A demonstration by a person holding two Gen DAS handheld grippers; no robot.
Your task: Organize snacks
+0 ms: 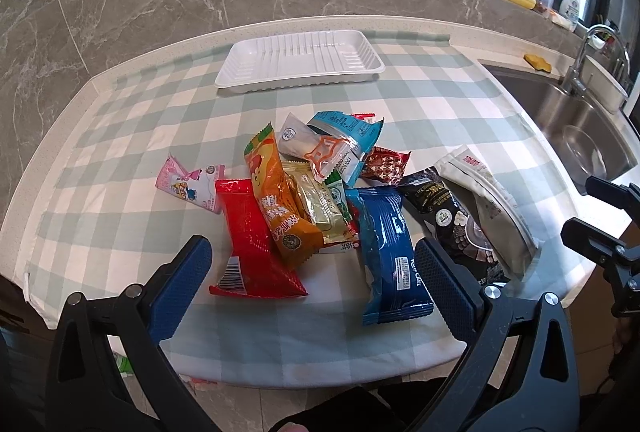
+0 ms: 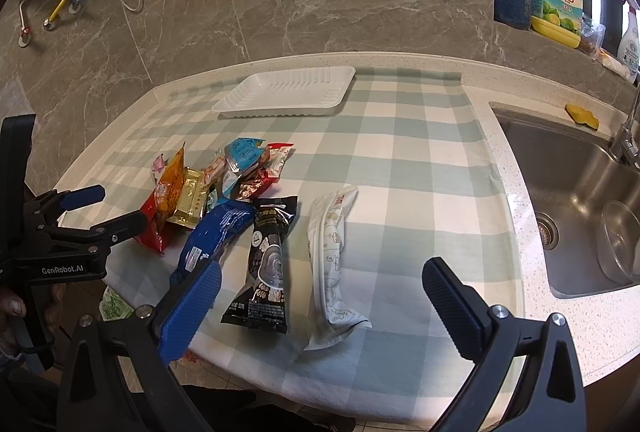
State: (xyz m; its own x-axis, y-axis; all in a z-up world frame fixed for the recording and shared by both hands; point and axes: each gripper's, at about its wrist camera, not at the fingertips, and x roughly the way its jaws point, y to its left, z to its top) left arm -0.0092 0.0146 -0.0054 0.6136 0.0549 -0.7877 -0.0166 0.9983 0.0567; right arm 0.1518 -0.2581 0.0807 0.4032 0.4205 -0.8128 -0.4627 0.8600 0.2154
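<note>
Plainly, the snack packets [image 1: 320, 200] lie in a loose heap at the middle of the checked cloth [image 1: 420, 104], overlapping. We note a red packet [image 1: 250, 244] and a blue one [image 1: 386, 252] nearest us, with a black packet [image 2: 270, 260] and a white pouch [image 2: 332, 252] lying apart to the right. The white tray [image 1: 298, 58] sits beyond them, empty, presumably their destination. Our left gripper [image 1: 316, 280] hangs spread wide over the near packets, holding nothing; our right gripper [image 2: 320, 292] likewise gapes, unladen, above the black and white ones. Sink [image 2: 580, 200] at far right.
</note>
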